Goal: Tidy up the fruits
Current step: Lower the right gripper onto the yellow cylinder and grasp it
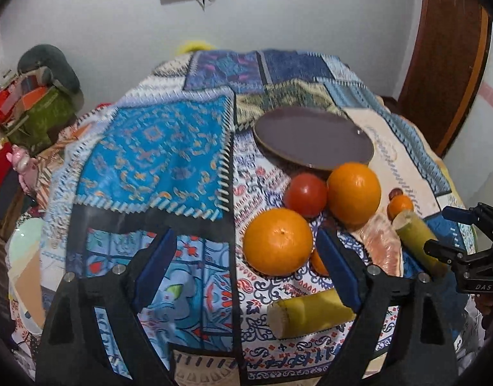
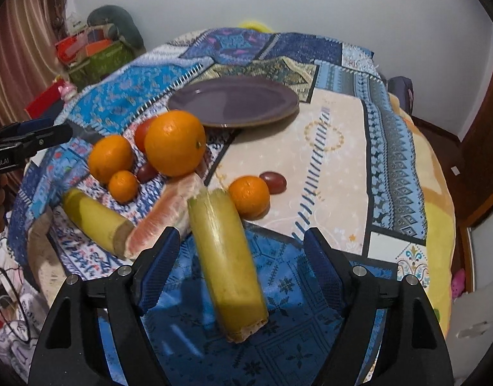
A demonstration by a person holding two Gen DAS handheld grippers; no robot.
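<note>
A purple plate (image 1: 314,138) (image 2: 233,101) lies bare on the patchwork cloth. In front of it are a big orange (image 2: 175,143), a second orange (image 1: 278,241), a tomato (image 1: 306,194), two mandarins (image 2: 122,186) (image 2: 249,197), a grapefruit wedge (image 2: 163,222) and two sugarcane pieces (image 2: 227,257) (image 2: 95,222). My left gripper (image 1: 246,238) is open, low over the cloth, with the second orange just inside its right finger. My right gripper (image 2: 241,234) is open and straddles the nearer sugarcane piece, its pads apart from it.
Two small dark red fruits (image 2: 272,178) (image 2: 147,172) lie among the pile. The cloth-covered table (image 2: 343,148) drops off at its right edge. Boxes and bags (image 1: 37,103) are stacked beyond the left edge. A wooden door (image 1: 445,58) stands at the right.
</note>
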